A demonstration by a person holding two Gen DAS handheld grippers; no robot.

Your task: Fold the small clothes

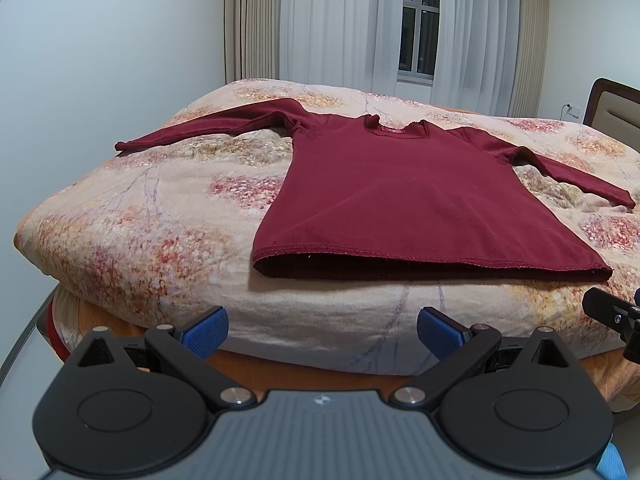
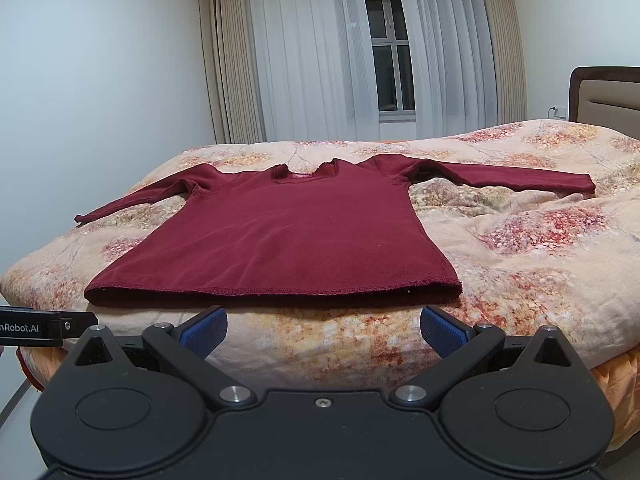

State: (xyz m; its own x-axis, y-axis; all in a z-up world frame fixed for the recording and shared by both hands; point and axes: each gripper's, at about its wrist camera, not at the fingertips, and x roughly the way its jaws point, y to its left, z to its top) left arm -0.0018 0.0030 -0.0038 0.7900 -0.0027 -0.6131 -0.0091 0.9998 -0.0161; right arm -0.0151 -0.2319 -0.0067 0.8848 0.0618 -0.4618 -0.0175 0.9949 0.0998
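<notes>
Nothing of the folding is done, as far as I can judge. The dark red long-sleeved shirt point(image 1: 400, 196) lies spread flat on the flowered quilt point(image 1: 132, 216), hem toward me and neckline away, toward the curtained window point(image 2: 390, 52). Both sleeves are stretched out to the sides of the shirt's body: the left sleeve point(image 1: 200, 128) runs out over the quilt, and the right sleeve point(image 2: 500, 176) reaches toward the headboard point(image 2: 604, 96). No fold or crease shows anywhere in the cloth.

My left gripper point(image 1: 322, 330) hangs just short of the shirt's hem, near its left part, jaws spread wide and holding nothing. My right gripper point(image 2: 322, 330) hovers just short of the hem too, toward the right part, its blue pads point(image 2: 440, 328) parted and empty. Neither touches the cloth.

So everything is left: I judge the sleeves must come in over the body, then the body must be folded hem to neckline. The quilt is soft and lumpy, so pinching only the shirt may be fiddly.
</notes>
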